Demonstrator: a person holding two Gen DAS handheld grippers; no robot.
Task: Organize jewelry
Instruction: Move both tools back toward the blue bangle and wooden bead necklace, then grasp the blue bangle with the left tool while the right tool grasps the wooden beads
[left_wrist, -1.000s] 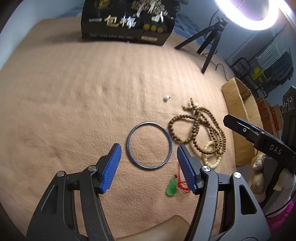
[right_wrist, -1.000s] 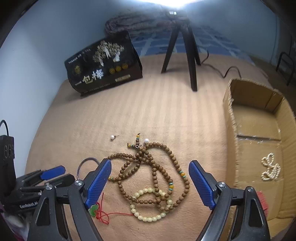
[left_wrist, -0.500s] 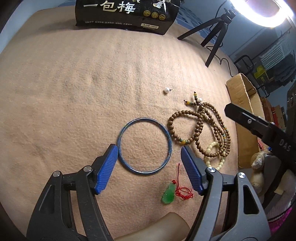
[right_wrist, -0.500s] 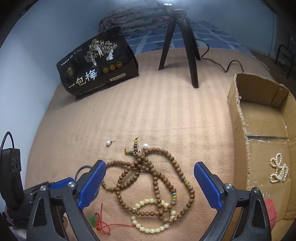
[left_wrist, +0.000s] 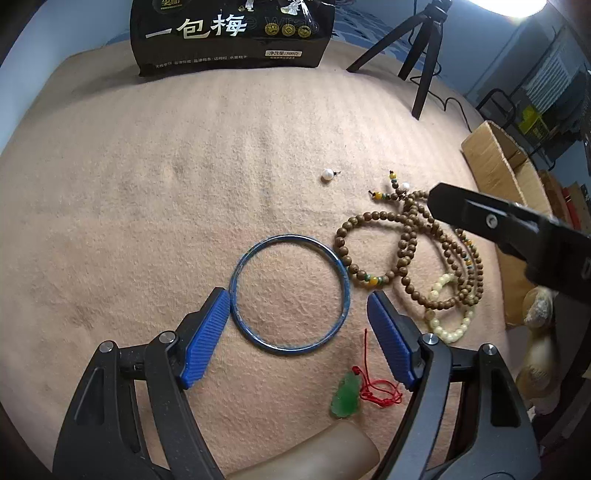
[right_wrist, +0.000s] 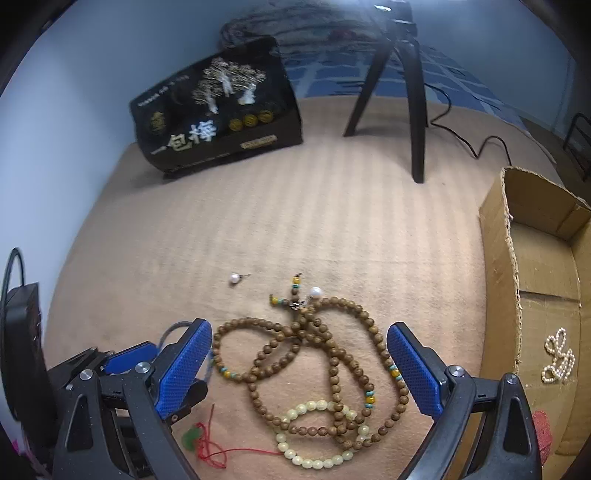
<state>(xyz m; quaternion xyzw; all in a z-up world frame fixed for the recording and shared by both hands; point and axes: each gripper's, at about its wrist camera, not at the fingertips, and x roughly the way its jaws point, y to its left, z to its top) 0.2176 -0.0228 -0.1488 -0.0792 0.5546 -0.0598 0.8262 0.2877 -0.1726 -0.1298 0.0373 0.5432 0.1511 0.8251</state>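
My left gripper (left_wrist: 297, 295) is open, its blue pads on either side of a blue bangle (left_wrist: 258, 247) that lies flat on the tan blanket; the left pad nearly touches its rim. My right gripper (right_wrist: 299, 328) is open above a tangle of brown wooden beads (right_wrist: 306, 354) with a cream bead bracelet (right_wrist: 314, 461) under it. The beads also show in the left wrist view (left_wrist: 406, 243). A green pendant on a red cord (left_wrist: 345, 397) lies close by. A loose pearl stud (left_wrist: 327, 174) lies farther off.
A cardboard box (right_wrist: 535, 280) at the right holds a pearl string (right_wrist: 559, 356). A black printed bag (right_wrist: 218, 110) and a tripod (right_wrist: 406, 74) stand at the back. The blanket (left_wrist: 147, 184) spreads to the left.
My left gripper has moved forward and down until its pads frame the blue bangle. My right gripper has come closer over the wooden beads. Both stay open.
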